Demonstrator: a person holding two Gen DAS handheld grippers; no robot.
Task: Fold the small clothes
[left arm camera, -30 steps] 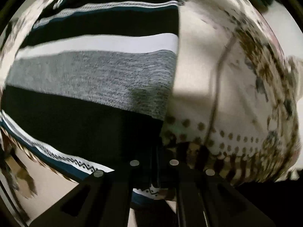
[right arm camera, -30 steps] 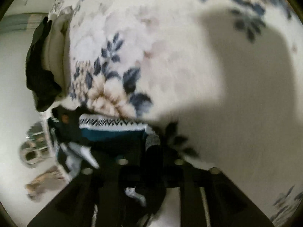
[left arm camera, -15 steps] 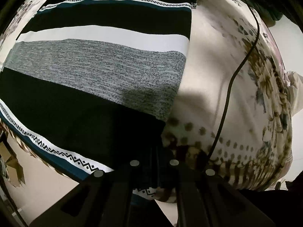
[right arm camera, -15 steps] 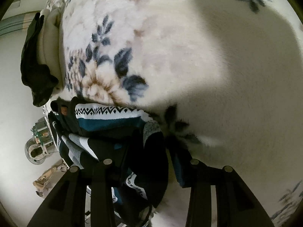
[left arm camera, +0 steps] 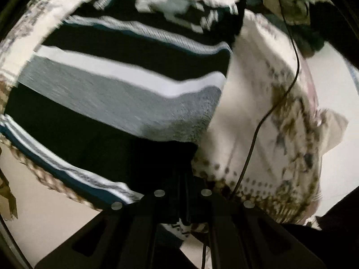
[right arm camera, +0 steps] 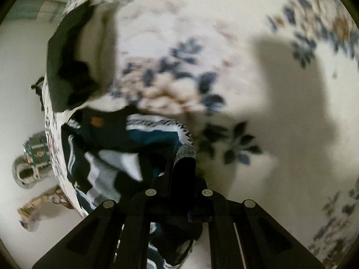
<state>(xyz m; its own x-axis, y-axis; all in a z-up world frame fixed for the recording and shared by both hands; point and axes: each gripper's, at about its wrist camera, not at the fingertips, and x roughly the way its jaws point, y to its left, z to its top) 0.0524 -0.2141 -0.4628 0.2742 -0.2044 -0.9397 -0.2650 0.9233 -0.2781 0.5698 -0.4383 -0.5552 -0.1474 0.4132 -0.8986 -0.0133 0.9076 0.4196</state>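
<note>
While both cameras smear with motion, I can make out the striped garment [left arm camera: 116, 94] spread over the flowered bedcover [left arm camera: 251, 116], its bands of black, white, grey and teal running from the left edge across to the middle of the left wrist view. My left gripper [left arm camera: 182, 188] has its jaws pressed together on the near black edge of that garment, with the patterned hem hanging just below the fingers. A thin black cable [left arm camera: 291, 76] trails over the bedcover on the right side, from the far edge down toward the gripper. Far off lies a blurred heap of other clothes [left arm camera: 179, 2].

On the right wrist view, my right gripper [right arm camera: 181, 179] has just been closing, and its jaws now pinch a dark fold of the same striped garment [right arm camera: 143, 139], with a grey knit patch poking out past the tips. That cloth is bunched to the left of the fingers, near the left edge of the bed. A dark piece of clothing [right arm camera: 67, 62] lies further away on the left, beside a pale fold. Beyond the bed edge on the left I see pale floor [right arm camera: 18, 85] and a slipper [right arm camera: 38, 204], too blurred to describe.
</note>
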